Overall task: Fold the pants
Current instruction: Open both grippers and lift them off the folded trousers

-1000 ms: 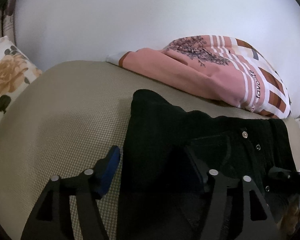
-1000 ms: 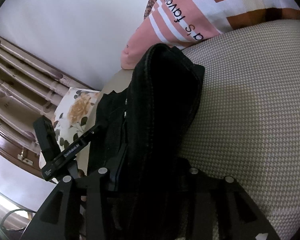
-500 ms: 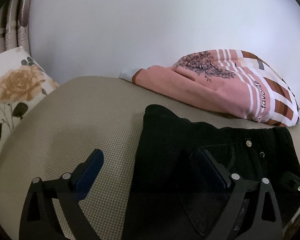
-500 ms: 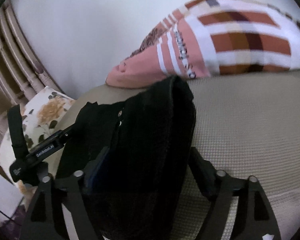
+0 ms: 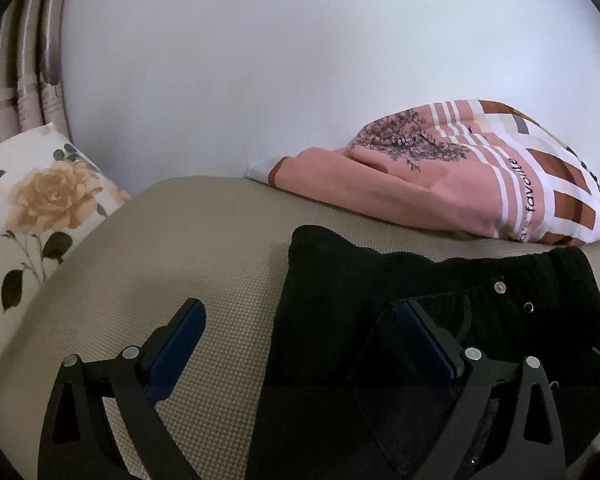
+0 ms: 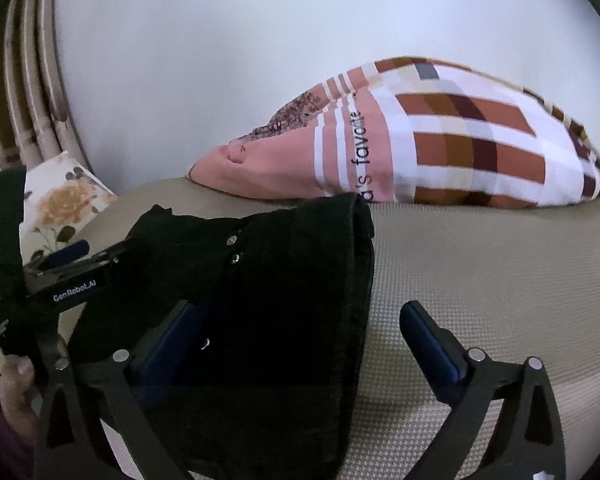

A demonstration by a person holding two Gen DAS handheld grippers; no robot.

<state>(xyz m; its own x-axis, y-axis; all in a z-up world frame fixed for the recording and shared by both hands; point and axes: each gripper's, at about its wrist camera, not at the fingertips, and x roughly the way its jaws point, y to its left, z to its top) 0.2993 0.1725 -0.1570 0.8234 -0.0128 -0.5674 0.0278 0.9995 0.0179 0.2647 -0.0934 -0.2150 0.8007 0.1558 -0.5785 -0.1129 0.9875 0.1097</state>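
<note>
On the beige mattress point(image 5: 188, 248), your folded black pants point(image 5: 400, 292) lie in front of the pink patterned pillow point(image 6: 440, 136). Your left gripper point(image 5: 300, 322) spreads wide across their left edge, gripping nothing. Your right gripper point(image 6: 296, 324) has just been opening; its pads straddle the pants' right edge without pressing. Beside the mattress sits a floral cushion point(image 5: 32, 200).

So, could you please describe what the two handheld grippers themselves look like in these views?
Both the left gripper and right gripper have black skeletal fingers with triangular cut-outs, silver rivets and dark blue pads. The right wrist view shows the left gripper's black body printed "GenRobot.AI" in white.
</note>
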